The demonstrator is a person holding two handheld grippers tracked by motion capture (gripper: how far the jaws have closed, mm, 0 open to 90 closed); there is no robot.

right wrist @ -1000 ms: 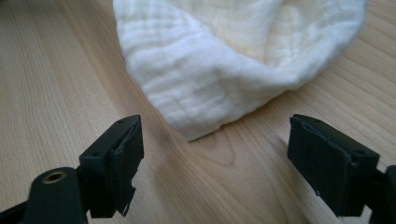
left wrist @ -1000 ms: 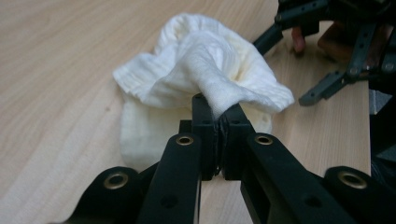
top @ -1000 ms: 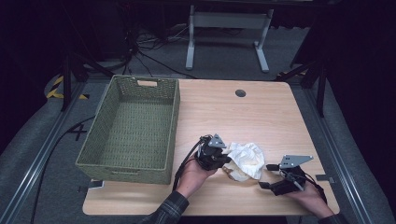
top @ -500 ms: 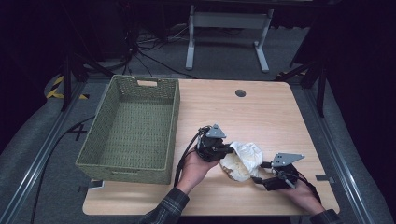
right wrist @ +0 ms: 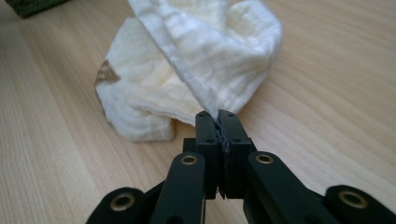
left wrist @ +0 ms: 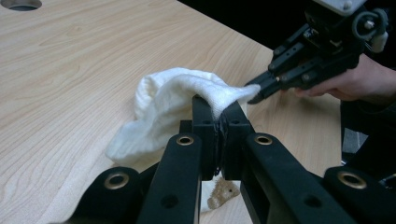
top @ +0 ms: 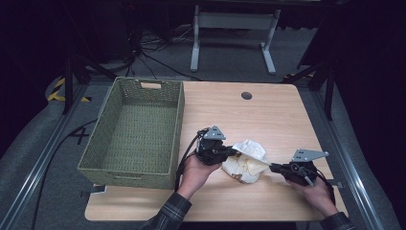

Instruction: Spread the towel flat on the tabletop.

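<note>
Cloth (top: 246, 160): lying crumpled on desk (top: 268, 115), front centre, between both tongs, just right of basket (top: 134, 129). Mostly resting on the desk top; one edge being lifted and stretched taut as a ridge.

Left tongs (top: 233, 152): clenched on cloth edge at left end of ridge, jaws pressed together with fabric pinched between them, as seen in left gripper view (left wrist: 219, 126). Held in left hand (top: 194, 170).

Right tongs (top: 274, 167): clenched on opposite end of same edge, fabric emerging from shut jaw tips in right gripper view (right wrist: 218, 123). Held in right hand (top: 316, 191).

Key relation: gripped edge running roughly left to right between both tongs, long axis sloping slightly toward front at right end. Bulk of cloth hanging and bunching below and behind that edge, small brown patch (right wrist: 106, 72) showing on lower fold. Both grip points sitting at ends of edge, neither hand nearer to bulk than other.

Judged step: spreading or lifting cloth by one edge. Next move likely calling for pulling tongs apart along that axis, or raising both together to let bulk unfold. Basket lying to left, so left tongs leading if carrying that way. Risk: thin pinch slipping from either jaw under tension.
</note>
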